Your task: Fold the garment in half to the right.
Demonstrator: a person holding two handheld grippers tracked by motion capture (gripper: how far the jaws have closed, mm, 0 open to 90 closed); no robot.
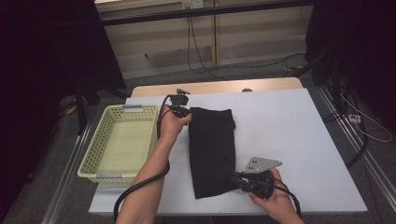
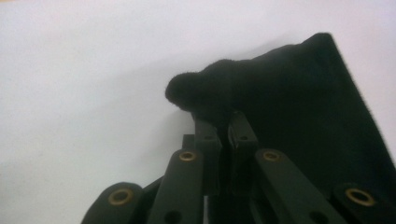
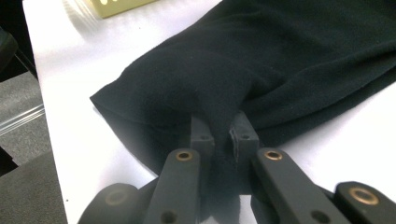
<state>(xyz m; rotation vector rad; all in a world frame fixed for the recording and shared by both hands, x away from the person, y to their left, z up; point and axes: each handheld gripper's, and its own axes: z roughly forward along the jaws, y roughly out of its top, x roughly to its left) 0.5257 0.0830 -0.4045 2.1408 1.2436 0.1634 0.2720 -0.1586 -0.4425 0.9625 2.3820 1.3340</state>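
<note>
Clearly, the black cloth point(image 1: 212, 149) is soft and limp: it is laid flat on the white counter point(image 1: 289, 140) as a long folded strip, running from the far middle toward the near edge. It is judged to be light, with a fleecy surface that gives grip rather than slip, and nothing fragile about it. Being floppy, it is expected to sag and unfold wherever it is not held, so corners and edges are the sensible holds.

Two such holds are already taken. The left claw point(image 1: 183, 113) is closed on the far left corner, where a small bunch of fabric is seen pinched between the jaws in the left gripper view point(image 2: 219, 122). The right claw point(image 1: 233, 177) is closed on the near right edge, with a fold of cloth drawn up between its jaws in the right gripper view point(image 3: 223, 125).

A pale yellow basket point(image 1: 100, 135) is set just left of the cloth, at the counter's left edge, its inside bare. Its near wall and the left forearm point(image 1: 152, 172) lie beside the cloth and could be brushed if the cloth is swung that way. Cables point(image 1: 201, 51) are seen on the floor beyond.
</note>
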